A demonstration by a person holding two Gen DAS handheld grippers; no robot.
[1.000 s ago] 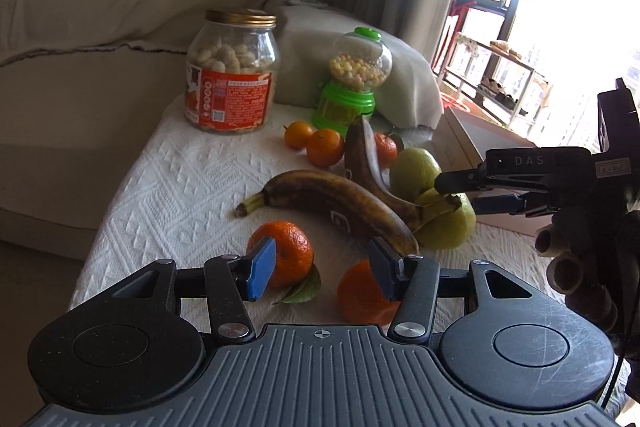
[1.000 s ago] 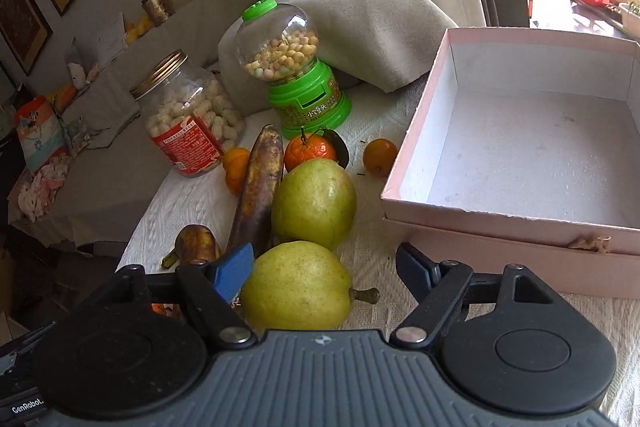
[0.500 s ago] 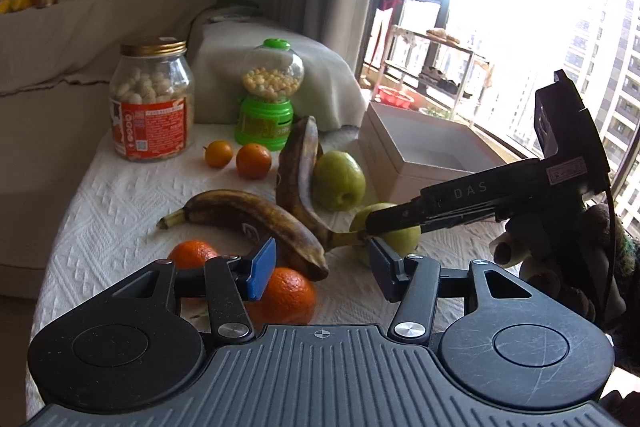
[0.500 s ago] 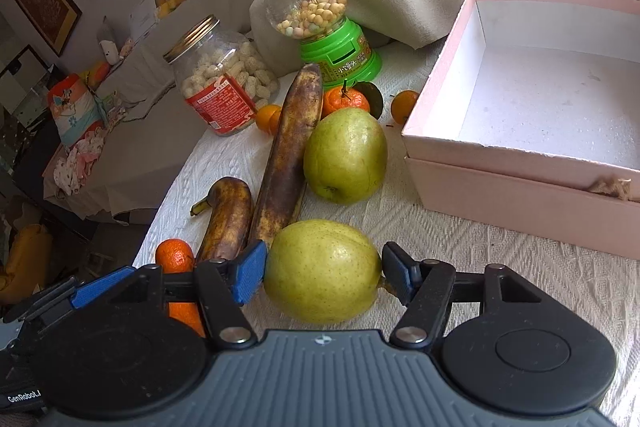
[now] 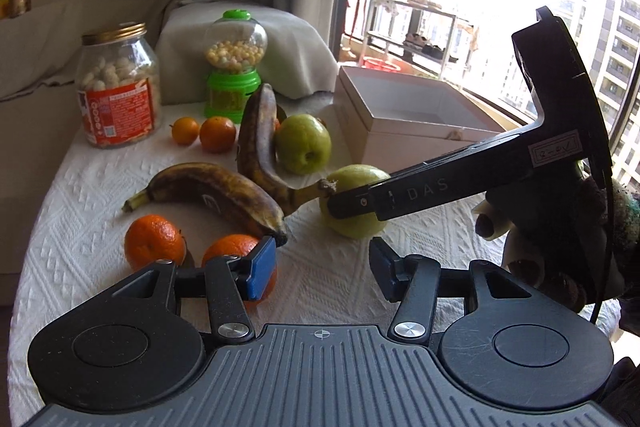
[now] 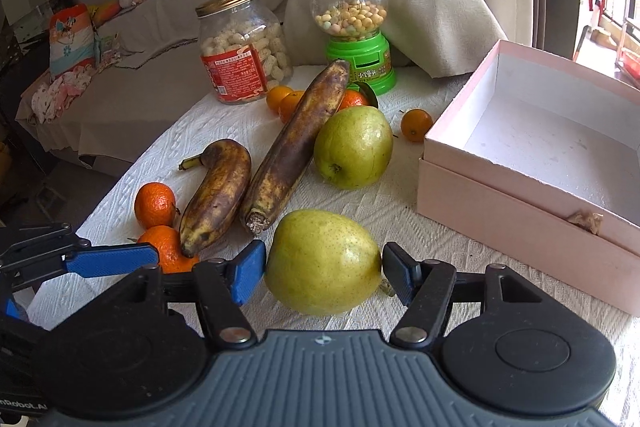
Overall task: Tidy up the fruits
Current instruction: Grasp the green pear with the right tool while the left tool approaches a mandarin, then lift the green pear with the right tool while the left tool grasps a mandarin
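My right gripper (image 6: 324, 273) is shut on a yellow-green pear (image 6: 323, 261), both pads touching its sides, low over the white cloth. The same pear (image 5: 354, 203) shows in the left wrist view behind the right gripper's finger (image 5: 420, 193). My left gripper (image 5: 322, 269) is open and empty above the cloth, beside an orange (image 5: 234, 247). A second pear (image 6: 354, 147), two brown bananas (image 6: 218, 193) (image 6: 296, 143) and several small oranges lie nearby. The open pink box (image 6: 532, 163) stands at the right.
A jar of peanuts (image 6: 242, 47) and a green candy dispenser (image 6: 354, 31) stand at the back of the table. A cloth-covered lump (image 6: 420, 3) lies behind them. The table's left edge (image 6: 132, 167) drops to a sofa. A window is at the right.
The right gripper has closed onto the near pear and raised its view. The left gripper has swung right and drawn back, away from the oranges.
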